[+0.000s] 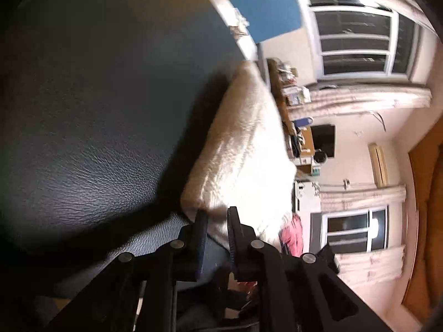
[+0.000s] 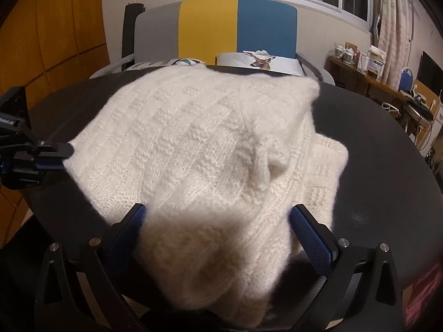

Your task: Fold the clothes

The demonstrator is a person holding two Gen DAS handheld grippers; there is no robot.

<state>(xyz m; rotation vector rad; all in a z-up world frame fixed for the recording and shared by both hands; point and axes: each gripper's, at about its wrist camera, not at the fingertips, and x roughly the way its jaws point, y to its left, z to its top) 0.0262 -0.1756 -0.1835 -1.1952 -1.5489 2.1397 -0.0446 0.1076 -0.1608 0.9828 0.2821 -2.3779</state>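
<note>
- Our right gripper (image 2: 217, 221) stands with its jaws wide apart at 6 o'clock of its own view, and a bulky mound of the white knit sweater (image 2: 193, 144) fills the gap between them; whether the blue pads actually press the wool we cannot tell.
- Our left gripper (image 1: 217, 215) has its jaws nearly together, a narrow gap showing, at the near edge of the sweater (image 1: 241, 149); the wool lies right at the fingertips, but we cannot tell whether any of it is pinched.
- From the right wrist, we see that left gripper (image 2: 65, 153) at 9 o'clock, its tip touching the sweater's left corner.
- We find the sweater folded into a thick, roughly square stack, lying on the black leather-like table (image 2: 373, 144), with a lower layer peeking out at 3 o'clock.
- Beyond the table at 12 o'clock stands a chair (image 2: 210, 30) with grey, yellow and blue panels, and a deer-print cushion (image 2: 260, 59) rests on its seat.
- At 2 o'clock we see a cluttered wooden desk (image 2: 368, 76) below curtained windows.
</note>
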